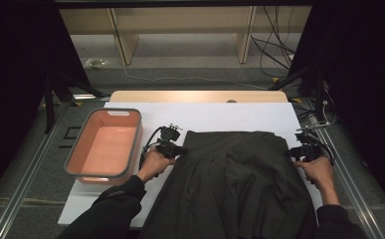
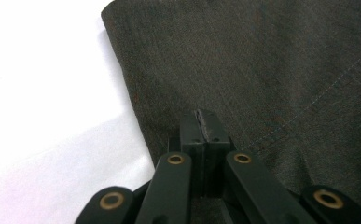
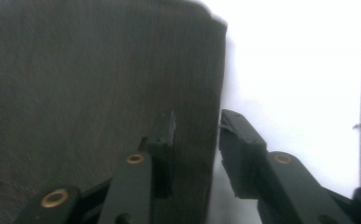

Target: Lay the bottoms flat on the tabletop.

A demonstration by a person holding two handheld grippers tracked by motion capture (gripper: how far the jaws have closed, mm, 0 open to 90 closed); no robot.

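**Two grippers at the top corners of a dark garment**

A dark grey-brown garment (image 1: 235,184) lies spread on the white counter (image 1: 215,115), filling the lower middle of the high view from just above centre down to the bottom edge. Its upper hem runs roughly level across the frame, with folds fanning downward.

The left gripper (image 1: 176,149) sits at the garment's upper left corner, held by the person's left hand (image 1: 154,164). In the left gripper view its jaws stand pressed together over the cloth (image 2: 262,70), near the fabric's edge with the white counter (image 2: 38,93) to the left of the frame; whether a fold of cloth is pinched between them is hard to tell, as the tips look closed on themselves.

The right gripper (image 1: 293,152) is at the garment's upper right corner, in the person's right hand (image 1: 320,172). In the right gripper view its jaws stand apart, with the garment's edge (image 3: 99,84) running up between them: one jaw lies over the cloth, the other over the bare white counter (image 3: 299,70). The pads do not press on the fabric.

An orange bin with a grey rim (image 1: 78,154) stands on the counter at the left of the high view, near the left hand and apart from the garment.
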